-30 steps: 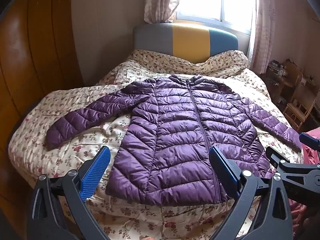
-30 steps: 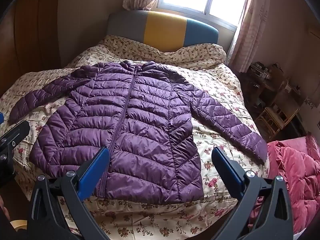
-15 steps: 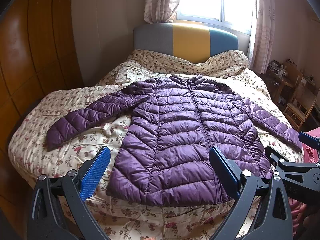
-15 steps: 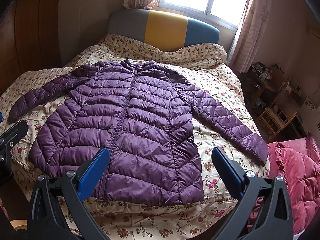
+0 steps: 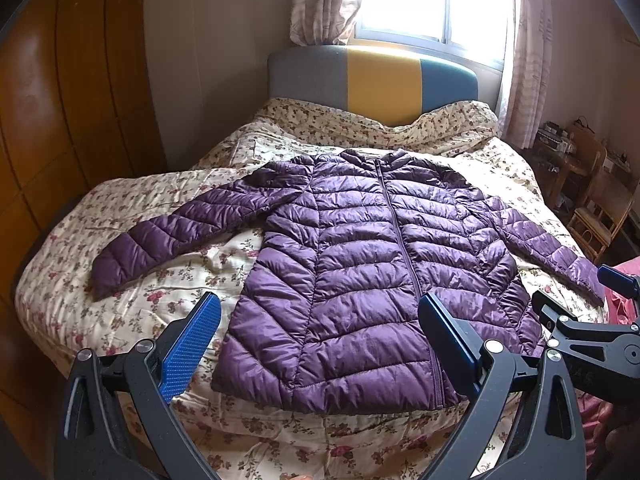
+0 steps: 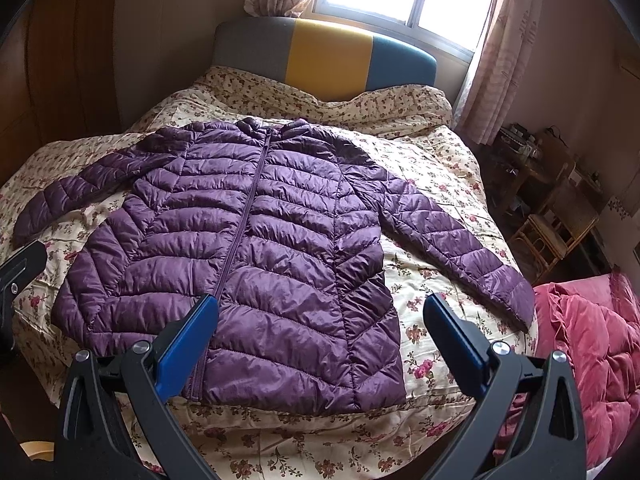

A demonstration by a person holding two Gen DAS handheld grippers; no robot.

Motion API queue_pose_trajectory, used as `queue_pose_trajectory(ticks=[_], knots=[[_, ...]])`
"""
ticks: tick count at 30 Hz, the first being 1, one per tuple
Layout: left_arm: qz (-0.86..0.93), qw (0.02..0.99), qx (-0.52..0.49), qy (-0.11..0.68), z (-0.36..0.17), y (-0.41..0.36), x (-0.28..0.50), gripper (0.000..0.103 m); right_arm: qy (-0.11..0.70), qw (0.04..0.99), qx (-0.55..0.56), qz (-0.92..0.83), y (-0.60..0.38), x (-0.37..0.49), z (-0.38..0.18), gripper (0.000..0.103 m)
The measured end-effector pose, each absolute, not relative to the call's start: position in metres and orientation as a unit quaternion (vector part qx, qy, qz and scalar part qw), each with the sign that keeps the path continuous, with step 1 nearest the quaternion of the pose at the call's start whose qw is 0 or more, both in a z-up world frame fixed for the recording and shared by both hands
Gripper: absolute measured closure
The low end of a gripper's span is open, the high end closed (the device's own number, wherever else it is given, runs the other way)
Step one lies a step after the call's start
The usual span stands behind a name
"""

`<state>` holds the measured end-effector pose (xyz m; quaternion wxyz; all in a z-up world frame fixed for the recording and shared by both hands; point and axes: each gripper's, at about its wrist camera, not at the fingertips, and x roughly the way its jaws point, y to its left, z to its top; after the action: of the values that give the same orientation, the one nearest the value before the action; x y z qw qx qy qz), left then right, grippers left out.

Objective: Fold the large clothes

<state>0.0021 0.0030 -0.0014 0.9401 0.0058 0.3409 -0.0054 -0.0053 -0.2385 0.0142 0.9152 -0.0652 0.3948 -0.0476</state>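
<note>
The left gripper (image 5: 320, 344) and right gripper (image 6: 322, 344) both stood wide open, holding nothing, poised above the near edge of the bed. Beyond them a purple puffer jacket (image 5: 372, 276) lay flat and zipped on the floral quilt (image 5: 60, 288), collar toward the far headboard (image 5: 372, 80), sleeves spread left and right. A bright window (image 5: 424, 0) with curtains stood behind the headboard. Wooden panelling (image 5: 60, 112) lined the left wall. At the right, a red blanket (image 6: 592, 360) was cut off by the frame, and the cluttered wooden furniture (image 6: 552, 208) in the far corner was hard to make out.
</note>
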Motion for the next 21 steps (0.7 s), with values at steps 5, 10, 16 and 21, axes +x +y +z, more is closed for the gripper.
queue_pose_trajectory(ticks=[5, 10, 16, 21], knots=[[-0.006, 0.940, 0.007, 0.342, -0.0030, 0.0041, 0.0036, 0.005, 0.395, 0.915, -0.064, -0.048, -0.2384, -0.0042, 0.0136, 0.002], [-0.004, 0.940, 0.011, 0.341, -0.0041, 0.0025, 0.0029, 0.005, 0.396, 0.915, -0.062, -0.049, -0.2393, -0.0038, 0.0127, 0.002], [-0.003, 0.940, 0.011, 0.342, -0.0049, 0.0009, 0.0033, 0.005, 0.396, 0.915, -0.061, -0.049, -0.2399, -0.0037, 0.0118, 0.002], [-0.003, 0.939, 0.010, 0.343, -0.0049, 0.0015, 0.0033, 0.005, 0.397, 0.914, -0.062, -0.051, -0.2396, -0.0032, 0.0113, 0.002]])
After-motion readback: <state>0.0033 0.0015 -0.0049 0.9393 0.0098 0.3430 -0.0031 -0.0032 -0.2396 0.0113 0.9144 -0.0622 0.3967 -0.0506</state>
